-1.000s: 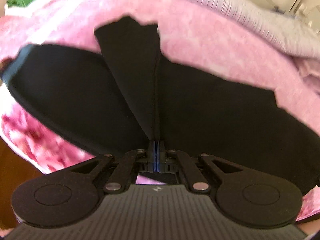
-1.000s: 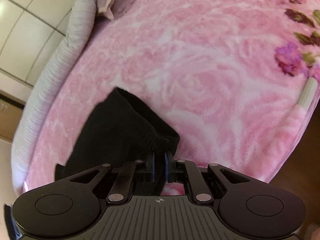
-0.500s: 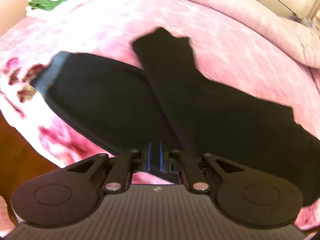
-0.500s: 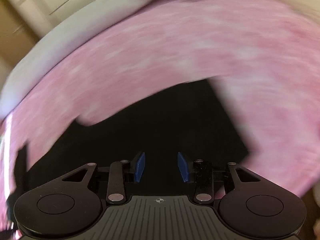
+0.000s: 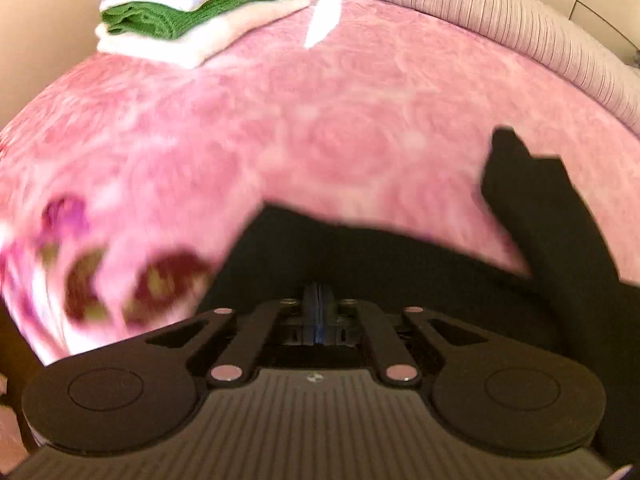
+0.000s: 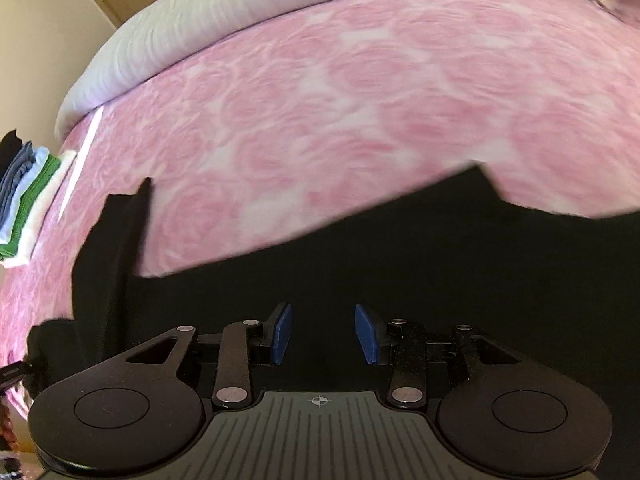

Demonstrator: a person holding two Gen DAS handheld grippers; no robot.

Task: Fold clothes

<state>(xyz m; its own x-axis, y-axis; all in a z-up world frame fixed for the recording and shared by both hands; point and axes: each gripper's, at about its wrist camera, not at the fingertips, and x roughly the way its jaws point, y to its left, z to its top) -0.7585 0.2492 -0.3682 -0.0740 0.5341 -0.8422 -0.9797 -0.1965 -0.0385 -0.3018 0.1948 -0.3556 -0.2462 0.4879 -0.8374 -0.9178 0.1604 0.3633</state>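
Note:
A black garment (image 5: 400,264) lies spread on the pink rose blanket (image 5: 320,120), with one narrow part (image 5: 552,220) running up at the right. My left gripper (image 5: 319,300) is shut, its blue pads together right over the cloth's near edge; whether any cloth is pinched does not show. In the right wrist view the same black garment (image 6: 440,248) fills the lower half. My right gripper (image 6: 322,334) hangs open above it, with only dark cloth showing below the gap between the blue pads (image 6: 282,334).
A stack of folded clothes (image 5: 192,12), with white, green, pale blue and grey layers, sits at the bed's far left corner, also seen as the stack (image 6: 24,208). A striped pale quilt (image 5: 500,12) is bunched along the far side. The bed's edge and dark floor show at lower left.
The left gripper, which held a raised fold of the black garment, has swung left to the garment's near edge. The right gripper let go, stands open, and rolled over the spread cloth.

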